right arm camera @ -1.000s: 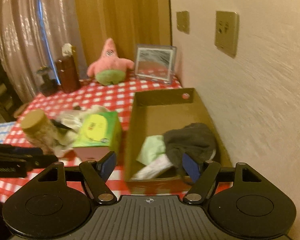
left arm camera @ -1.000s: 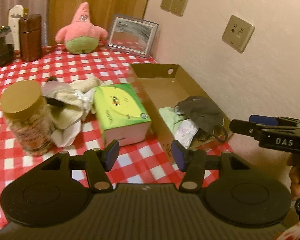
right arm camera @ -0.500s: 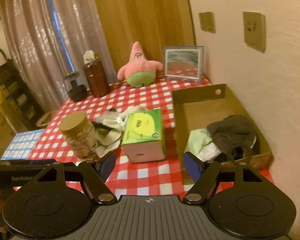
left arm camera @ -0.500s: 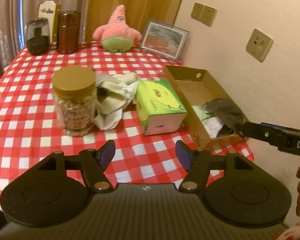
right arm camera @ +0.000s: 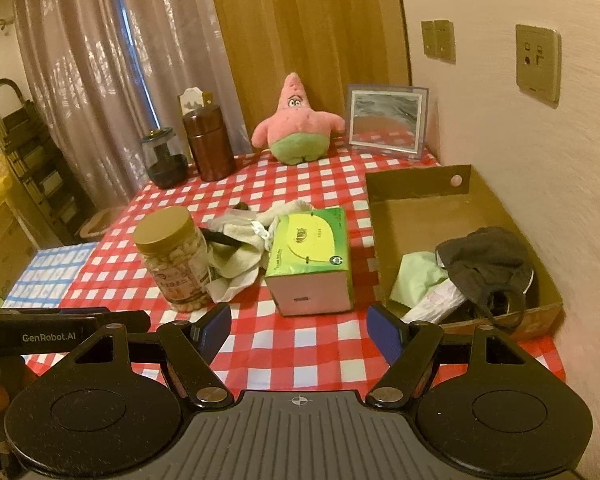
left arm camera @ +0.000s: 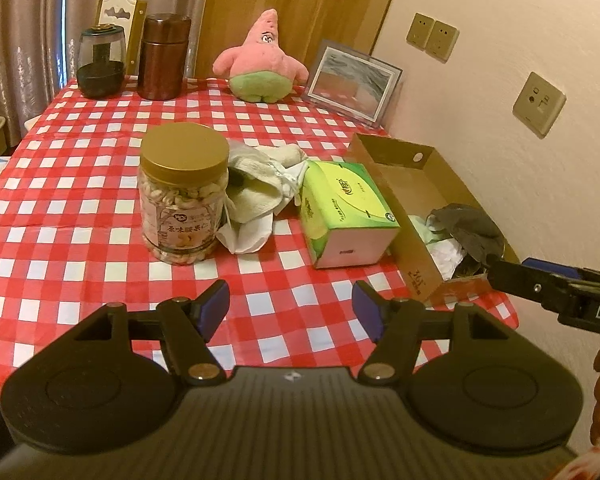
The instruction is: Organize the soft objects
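Cream cloth pile [left arm camera: 255, 196] lies on the counter [left arm camera: 79, 216] ahead of the left tool [left arm camera: 289, 306], between jar [left arm camera: 183, 200] and tissue box [left arm camera: 346, 212]. Cardboard box [right arm camera: 460, 216], ahead-right of the right tool [right arm camera: 298, 330], already holds soft items. Both tools gape wide, empty. Recommended: pinch one upper fold, lift clear of the jar.
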### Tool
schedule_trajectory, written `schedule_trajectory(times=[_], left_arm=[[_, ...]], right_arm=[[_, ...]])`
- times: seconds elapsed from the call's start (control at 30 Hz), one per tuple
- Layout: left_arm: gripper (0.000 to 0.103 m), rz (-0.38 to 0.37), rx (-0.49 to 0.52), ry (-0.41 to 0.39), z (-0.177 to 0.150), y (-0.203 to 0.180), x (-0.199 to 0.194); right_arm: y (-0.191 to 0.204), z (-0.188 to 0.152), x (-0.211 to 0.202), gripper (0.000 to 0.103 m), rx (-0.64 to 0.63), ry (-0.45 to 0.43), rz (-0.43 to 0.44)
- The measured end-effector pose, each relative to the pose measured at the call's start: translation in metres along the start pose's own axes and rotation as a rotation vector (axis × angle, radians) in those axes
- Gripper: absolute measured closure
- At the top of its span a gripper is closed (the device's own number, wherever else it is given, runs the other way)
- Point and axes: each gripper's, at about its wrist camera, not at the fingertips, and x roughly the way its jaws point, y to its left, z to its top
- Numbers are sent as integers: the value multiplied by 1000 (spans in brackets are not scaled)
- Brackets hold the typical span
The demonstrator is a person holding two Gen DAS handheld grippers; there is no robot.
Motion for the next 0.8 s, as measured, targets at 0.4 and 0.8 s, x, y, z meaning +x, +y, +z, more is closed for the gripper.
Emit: schedule_trajectory(times=[0.4,0.8], left_arm=[[38,-6,-20,-17,14,11,-8],[38,8,86,-11,75,33,8]], right_arm=[[9,18,0,29,-54,-26,-1],[4,59,39,29,-169,-25,28]])
